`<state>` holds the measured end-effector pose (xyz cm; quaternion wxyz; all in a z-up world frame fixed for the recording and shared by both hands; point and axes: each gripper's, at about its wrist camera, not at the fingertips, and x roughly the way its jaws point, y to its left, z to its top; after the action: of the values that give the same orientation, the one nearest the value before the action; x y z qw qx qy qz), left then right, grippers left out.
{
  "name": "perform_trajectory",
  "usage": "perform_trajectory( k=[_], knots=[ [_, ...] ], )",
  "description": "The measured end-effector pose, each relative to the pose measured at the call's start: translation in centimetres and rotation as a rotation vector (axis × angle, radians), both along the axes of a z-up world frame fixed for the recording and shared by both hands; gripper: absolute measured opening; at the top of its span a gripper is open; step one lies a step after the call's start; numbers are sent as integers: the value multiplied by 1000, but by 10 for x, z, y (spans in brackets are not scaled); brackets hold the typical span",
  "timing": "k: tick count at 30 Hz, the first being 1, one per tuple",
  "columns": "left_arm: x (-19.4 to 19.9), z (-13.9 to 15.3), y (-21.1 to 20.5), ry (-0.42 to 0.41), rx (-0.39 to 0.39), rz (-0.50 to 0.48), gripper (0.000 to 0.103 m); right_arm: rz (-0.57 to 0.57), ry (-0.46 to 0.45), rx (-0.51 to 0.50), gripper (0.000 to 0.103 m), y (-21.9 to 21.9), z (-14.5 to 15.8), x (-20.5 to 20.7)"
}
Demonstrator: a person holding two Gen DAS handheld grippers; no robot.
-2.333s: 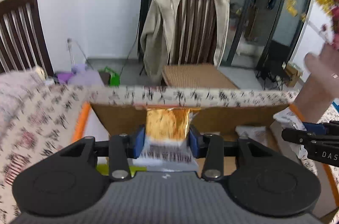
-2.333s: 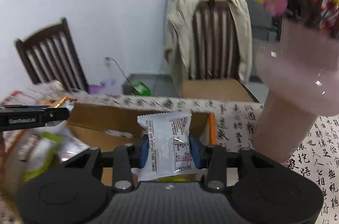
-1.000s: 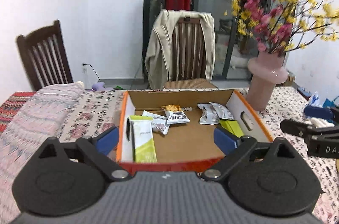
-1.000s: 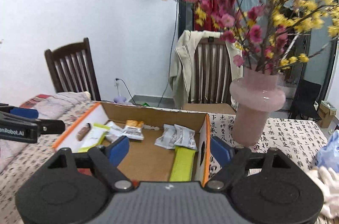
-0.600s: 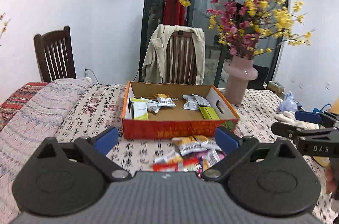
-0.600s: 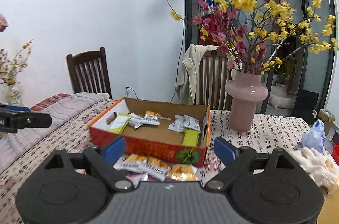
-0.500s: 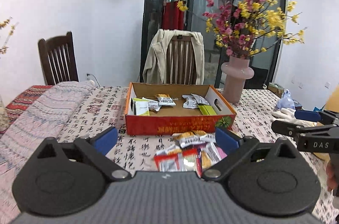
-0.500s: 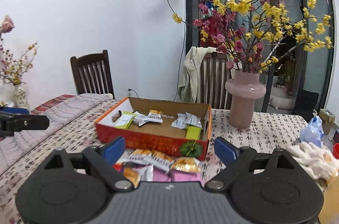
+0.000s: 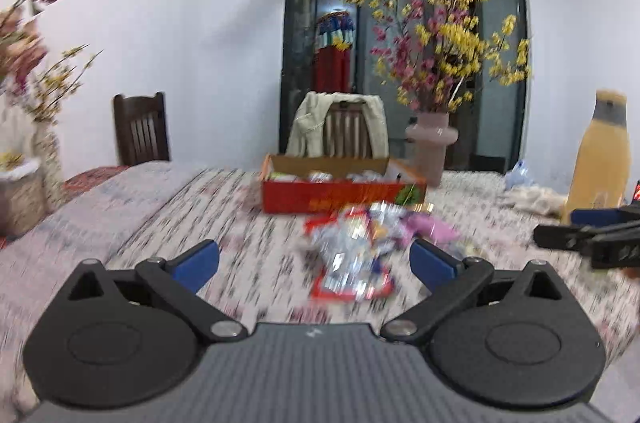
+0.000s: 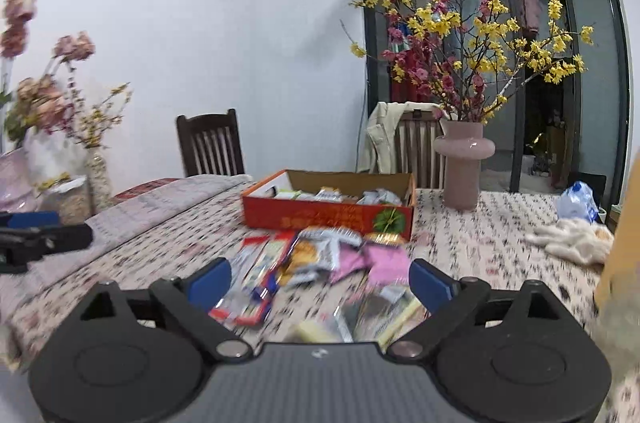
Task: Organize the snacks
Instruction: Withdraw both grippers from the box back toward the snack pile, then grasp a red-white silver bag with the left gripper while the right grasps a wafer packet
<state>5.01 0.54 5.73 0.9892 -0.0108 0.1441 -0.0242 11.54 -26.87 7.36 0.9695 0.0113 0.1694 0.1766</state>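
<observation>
Patterned counter [image 10: 500, 239]: red cardboard box [image 10: 328, 213] partly filled; loose snack packets [image 10: 316, 259] remained near; both tongs [image 9: 314, 259] [image 10: 320, 281] wide, empty, just opening.

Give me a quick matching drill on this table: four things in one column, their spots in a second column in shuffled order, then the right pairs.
Things:
1. cardboard box
2. pink vase
3. loose snack packets
4. beige jacket

Places:
A. draped over the chair behind the table
B. scattered on the tablecloth in front of the box
C. mid-table, with a few packets inside
D. on the table right of the box, holding blossom branches

Pairs: 1-C, 2-D, 3-B, 4-A
</observation>
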Motion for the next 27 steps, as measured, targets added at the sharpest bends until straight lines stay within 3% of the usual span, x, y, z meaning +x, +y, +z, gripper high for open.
perform_trajectory(
  k=[4, 6, 9, 13, 22, 27],
  knots=[
    [-17, -37, 1, 98, -19, 0, 103, -12, 16, 26, 96, 3, -30, -45],
    [-23, -52, -4, 133, 13, -1, 103, -21, 20, 22, 96, 7, -46, -61],
    [-34, -68, -14, 135, 78, -8, 103, -61, 2, -36, 96, 23, -73, -85],
    [-36, -79, -15, 155, 84, -13, 103, -35, 8, -46, 96, 40, -97, -96],
    [-36, -75, -13, 137, 76, -2, 103, -17, -2, -72, 96, 51, -98, -96],
    [-16, -65, -10, 137, 46, -18, 103, -8, -3, -70, 96, 48, -94, -85]
  ],
)
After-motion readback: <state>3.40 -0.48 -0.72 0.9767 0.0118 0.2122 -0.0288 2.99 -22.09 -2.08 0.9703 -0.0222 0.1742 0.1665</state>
